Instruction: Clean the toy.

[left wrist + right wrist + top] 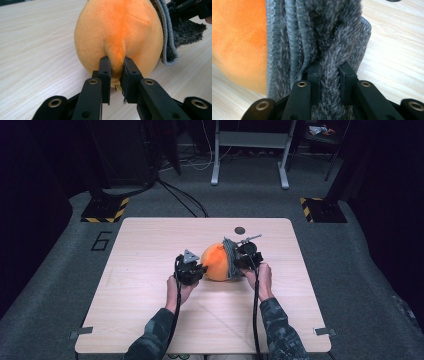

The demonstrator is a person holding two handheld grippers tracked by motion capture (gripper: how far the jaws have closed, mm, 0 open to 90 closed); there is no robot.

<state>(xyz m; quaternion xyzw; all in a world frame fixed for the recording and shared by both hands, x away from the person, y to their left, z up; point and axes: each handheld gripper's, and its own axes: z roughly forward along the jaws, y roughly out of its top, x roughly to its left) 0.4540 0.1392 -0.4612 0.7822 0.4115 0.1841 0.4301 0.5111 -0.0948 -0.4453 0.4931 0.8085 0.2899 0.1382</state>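
Left claw (117,65) pinches the orange plush (117,32); right claw (329,72) pinches its grey cover's (332,45) edge mid-table (150,320).

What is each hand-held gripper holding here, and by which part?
The left hand-held gripper pinches a fold of the orange plush ball. The right hand-held gripper pinches a fold of the grey fuzzy cover at the ball's other end.

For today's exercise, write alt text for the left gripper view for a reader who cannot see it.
The left gripper pinches a fold of an orange plush toy between its two black jaws, on a light wooden table. A grey fuzzy cloth wraps the toy's far right side.
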